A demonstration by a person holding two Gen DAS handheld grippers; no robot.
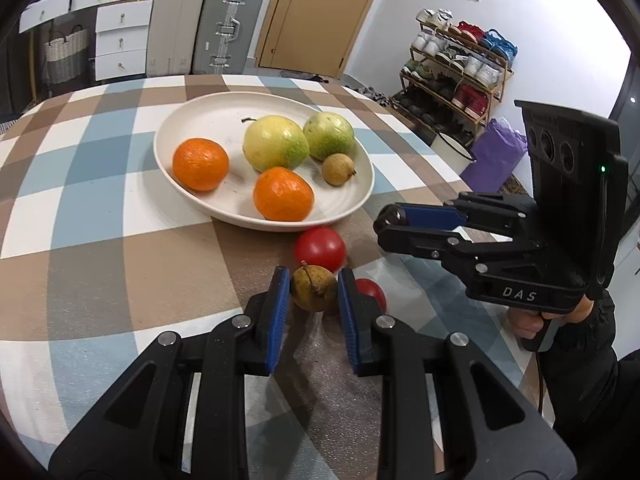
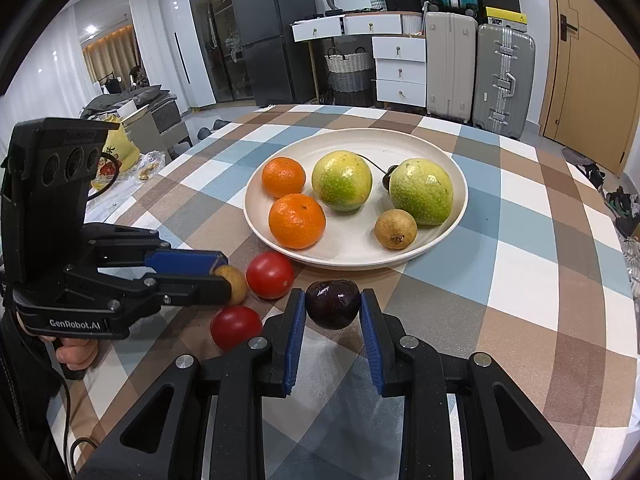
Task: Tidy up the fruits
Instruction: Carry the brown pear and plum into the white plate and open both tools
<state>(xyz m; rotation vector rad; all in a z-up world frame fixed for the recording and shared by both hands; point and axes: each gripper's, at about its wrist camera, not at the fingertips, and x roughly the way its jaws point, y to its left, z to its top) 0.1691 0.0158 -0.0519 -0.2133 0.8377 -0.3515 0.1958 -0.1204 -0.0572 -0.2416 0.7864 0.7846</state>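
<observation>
A cream plate [image 1: 192, 118] [image 2: 448, 160] on the checked tablecloth holds two oranges [image 1: 201, 164] [image 2: 297, 221], two green-yellow fruits [image 1: 275, 143] [image 2: 342, 180] and a small brown fruit [image 1: 338, 169] [image 2: 395, 229]. My left gripper [image 1: 314, 292] [image 2: 224, 276] is shut on a small brown fruit [image 1: 314, 294] [image 2: 236, 284] just in front of the plate. My right gripper [image 2: 333, 306] [image 1: 390, 220] is shut on a dark purple fruit [image 2: 333, 304], held above the cloth. Two red tomatoes [image 1: 320, 249] [image 2: 270, 275] [image 1: 372, 292] [image 2: 236, 326] lie on the cloth near both grippers.
The table edge [image 1: 420, 128] runs at the right, with a shoe rack [image 1: 456, 72] beyond it. Suitcases [image 2: 476, 76] and white drawers [image 2: 400, 72] stand behind the table. A fridge [image 2: 272, 32] stands further back.
</observation>
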